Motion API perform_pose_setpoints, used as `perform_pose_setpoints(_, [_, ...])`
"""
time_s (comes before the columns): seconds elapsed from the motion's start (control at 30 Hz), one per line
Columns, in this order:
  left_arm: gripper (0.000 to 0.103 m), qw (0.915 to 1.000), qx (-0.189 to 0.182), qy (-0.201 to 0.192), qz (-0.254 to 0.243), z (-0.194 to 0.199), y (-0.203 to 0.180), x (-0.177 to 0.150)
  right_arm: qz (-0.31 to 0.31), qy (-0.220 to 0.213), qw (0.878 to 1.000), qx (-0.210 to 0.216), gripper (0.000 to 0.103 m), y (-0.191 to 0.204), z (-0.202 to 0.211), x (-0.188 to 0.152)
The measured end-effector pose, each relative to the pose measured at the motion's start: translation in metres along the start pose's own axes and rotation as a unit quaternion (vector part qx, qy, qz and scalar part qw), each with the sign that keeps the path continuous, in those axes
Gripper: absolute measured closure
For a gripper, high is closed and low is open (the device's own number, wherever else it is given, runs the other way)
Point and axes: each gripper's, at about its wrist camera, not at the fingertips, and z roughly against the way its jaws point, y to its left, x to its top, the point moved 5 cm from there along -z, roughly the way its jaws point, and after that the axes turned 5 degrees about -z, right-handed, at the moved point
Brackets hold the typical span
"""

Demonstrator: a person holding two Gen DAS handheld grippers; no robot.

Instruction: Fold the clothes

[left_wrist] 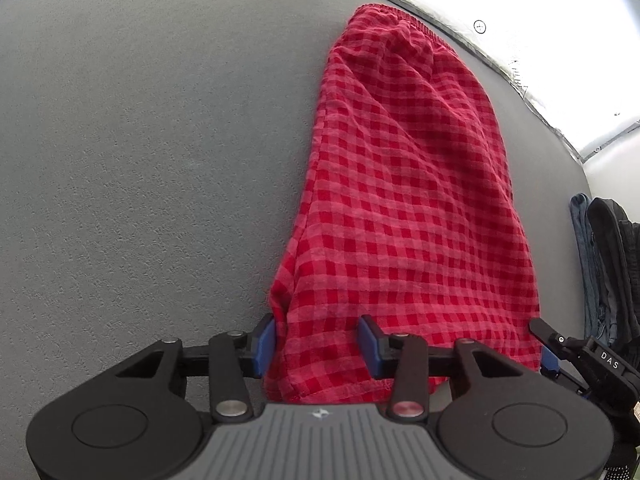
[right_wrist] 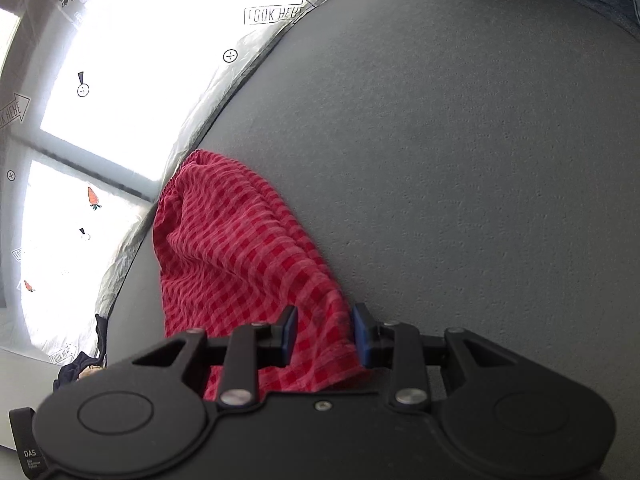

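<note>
Both fingers, left (left_wrist: 316,344) and right (right_wrist: 325,336), spread around shorts' (left_wrist: 400,200) near hem; pinch corners together, lift evenly toward desk's (left_wrist: 140,160) far edge.

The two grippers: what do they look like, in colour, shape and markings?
Both the left gripper and the right gripper have matte black bodies with round discs, black linkage bars with silver screws, and blue pads on the jaws. The left one has a ribbed grey plate; the right carries white "DAS" lettering.

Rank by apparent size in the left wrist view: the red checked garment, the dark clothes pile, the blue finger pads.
1. red checked garment
2. dark clothes pile, cut off at the edge
3. blue finger pads, enlarged by nearness
</note>
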Motion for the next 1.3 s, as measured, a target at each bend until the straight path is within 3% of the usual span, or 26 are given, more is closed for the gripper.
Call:
perform_pose_setpoints(0.07, [0.070, 1.0000, -0.001, -0.001, 0.008, 0.001, 0.003, 0.000, 0.002, -0.007, 1.000, -0.008, 0.076, 0.001, 0.000, 0.001])
perform_pose_setpoints(0.17, [0.073, 0.9998, -0.002, -0.002, 0.018, 0.001, 0.005, -0.002, 0.070, -0.019, 0.996, -0.043, 0.075, 0.015, -0.003, -0.002])
perform_pose_setpoints(0.27, [0.064, 0.9999, 0.009, 0.000, -0.012, -0.001, -0.005, -0.001, 0.172, -0.007, 0.983, -0.071, 0.064, 0.034, -0.010, -0.011])
perform_pose_setpoints(0.33, [0.060, 0.9987, 0.026, -0.001, -0.045, -0.003, -0.014, -0.002, 0.205, 0.000, 0.975, -0.087, 0.064, 0.039, -0.013, -0.013])
perform_pose_setpoints(0.37, [0.061, 0.9976, 0.034, -0.002, -0.061, -0.004, -0.018, -0.003, 0.209, 0.003, 0.974, -0.091, 0.065, 0.039, -0.013, -0.013])
perform_pose_setpoints(0.4, [0.063, 0.9969, 0.041, -0.006, -0.066, -0.004, -0.020, -0.003, 0.211, 0.004, 0.973, -0.097, 0.074, 0.038, -0.013, -0.011])
perform_pose_setpoints(0.43, [0.076, 0.9963, 0.048, -0.010, -0.071, -0.004, -0.021, -0.004, 0.213, 0.004, 0.972, -0.104, 0.081, 0.037, -0.013, -0.010])
perform_pose_setpoints(0.5, [0.092, 0.9977, 0.036, -0.011, -0.055, -0.005, -0.017, -0.006, 0.166, 0.017, 0.983, -0.080, 0.096, 0.027, -0.012, -0.006])
perform_pose_setpoints(0.53, [0.093, 0.9984, 0.032, -0.015, -0.045, -0.005, -0.014, -0.006, 0.138, 0.024, 0.988, -0.065, 0.099, 0.022, -0.011, -0.004])
perform_pose_setpoints(0.63, [0.096, 0.9998, 0.006, -0.018, 0.011, 0.002, -0.004, -0.012, 0.029, 0.032, 0.999, -0.015, 0.100, 0.003, -0.004, -0.003])
perform_pose_setpoints(0.7, [0.097, 0.9984, -0.018, -0.017, 0.050, 0.008, 0.002, -0.016, -0.044, 0.030, 0.998, 0.032, 0.100, -0.009, 0.007, -0.005])
perform_pose_setpoints(0.83, [0.097, 0.9904, -0.067, -0.017, 0.120, 0.033, 0.014, -0.038, -0.157, 0.036, 0.982, 0.100, 0.100, -0.034, 0.029, -0.014])
perform_pose_setpoints(1.0, [0.097, 0.9706, -0.133, -0.019, 0.199, 0.072, 0.028, -0.063, -0.263, 0.053, 0.951, 0.152, 0.100, -0.057, 0.063, -0.034])
perform_pose_setpoints(1.2, [0.097, 0.9483, -0.187, -0.030, 0.254, 0.093, 0.039, -0.068, -0.315, 0.044, 0.926, 0.202, 0.100, -0.063, 0.094, -0.050])
perform_pose_setpoints(1.3, [0.097, 0.9435, -0.196, -0.036, 0.265, 0.092, 0.040, -0.059, -0.335, 0.042, 0.917, 0.214, 0.100, -0.063, 0.091, -0.050])
